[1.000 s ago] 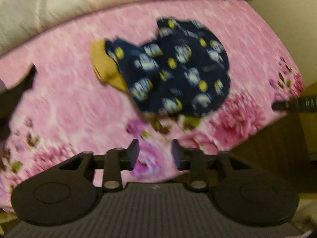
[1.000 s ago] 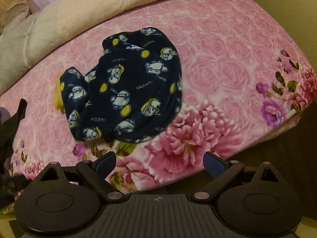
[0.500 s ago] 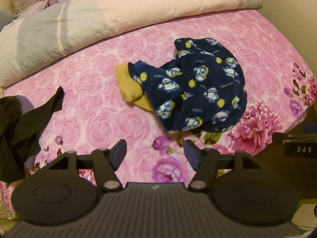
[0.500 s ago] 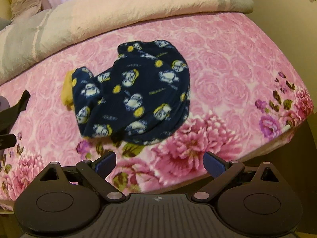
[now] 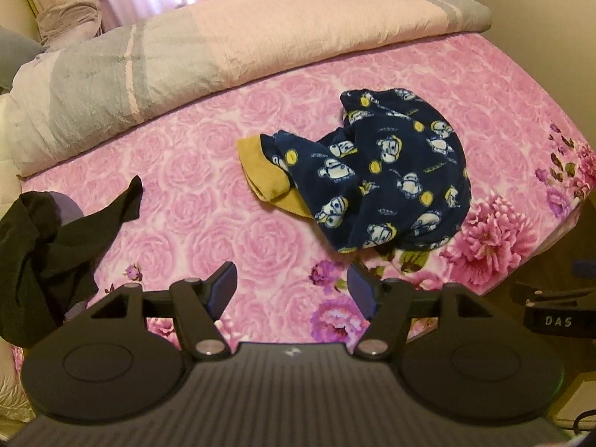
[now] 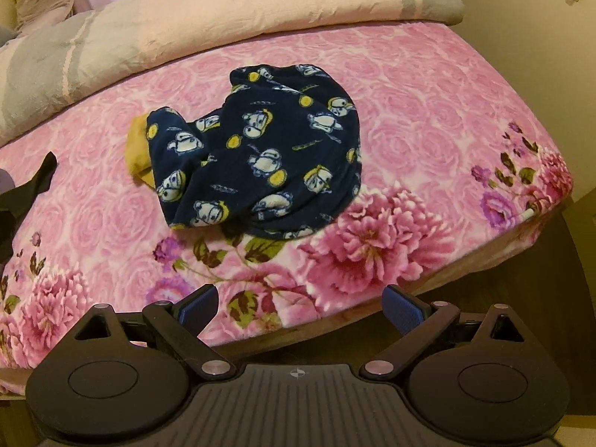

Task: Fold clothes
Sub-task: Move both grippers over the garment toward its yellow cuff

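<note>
- The bed (image 5: 178, 171) fills both views, spread with a pink blanket of rose print, with larger magenta blooms along the near edge.
- A rolled duvet (image 5: 223, 48) in pale pink and grey lies across the far side of the bed, from 9 o'clock round to 1 o'clock in the left wrist view.
- The navy garment (image 6: 268, 156), printed with white cartoon figures and yellow dots, lies bunched on the blanket near the bed's near edge; it sits at about 1 o'clock from the left tongs and at about 11 o'clock from the right tongs. A mustard-yellow lining (image 5: 264, 175) shows at its 9 o'clock end.
- A black garment (image 5: 44, 257) lies crumpled at the 9 o'clock edge of the left wrist view, well apart from the navy one.
- The right tongs (image 6: 301, 307) stand spread wide over the bed's near edge, with nothing between them.
- The left tongs (image 5: 292, 290) are parted over the blanket, short of the navy garment; their jaws have just been opening and grip nothing.
</note>
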The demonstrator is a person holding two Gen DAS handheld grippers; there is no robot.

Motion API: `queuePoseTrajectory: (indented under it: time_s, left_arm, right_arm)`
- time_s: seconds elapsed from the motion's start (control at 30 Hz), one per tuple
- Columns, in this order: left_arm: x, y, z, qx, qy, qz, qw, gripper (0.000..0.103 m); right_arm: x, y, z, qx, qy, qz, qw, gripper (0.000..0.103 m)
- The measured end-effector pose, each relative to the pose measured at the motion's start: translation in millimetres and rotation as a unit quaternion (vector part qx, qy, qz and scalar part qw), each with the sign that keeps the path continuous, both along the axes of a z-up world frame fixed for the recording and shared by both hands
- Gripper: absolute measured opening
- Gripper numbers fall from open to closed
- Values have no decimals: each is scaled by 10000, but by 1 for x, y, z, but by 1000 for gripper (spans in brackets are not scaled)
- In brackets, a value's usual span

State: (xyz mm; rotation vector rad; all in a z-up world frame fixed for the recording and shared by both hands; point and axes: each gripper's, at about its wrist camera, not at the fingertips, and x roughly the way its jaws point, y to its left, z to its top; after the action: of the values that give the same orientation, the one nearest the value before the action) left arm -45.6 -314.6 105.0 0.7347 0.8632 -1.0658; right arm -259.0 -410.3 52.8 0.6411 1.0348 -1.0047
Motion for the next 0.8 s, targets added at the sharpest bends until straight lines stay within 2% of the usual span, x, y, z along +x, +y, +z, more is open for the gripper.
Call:
queuePoseTrajectory:
  time_s: [0.23, 0.57, 0.8]
  left_arm:
    - [-11, -17, 8, -86, -68, 177, 9998, 62]
    - [-51, -74, -7, -5, -64, 1043, 9945, 62]
    - [-88, -93, -21, 79, 75, 1723, 9850, 62]
  right_arm:
    - [-4, -20, 2, -75, -34, 157, 9998, 98]
    - [-35, -113, 7, -175, -163, 929, 9954, 98]
    - [-65, -169, 5, -109, -170, 1382, 9902, 98]
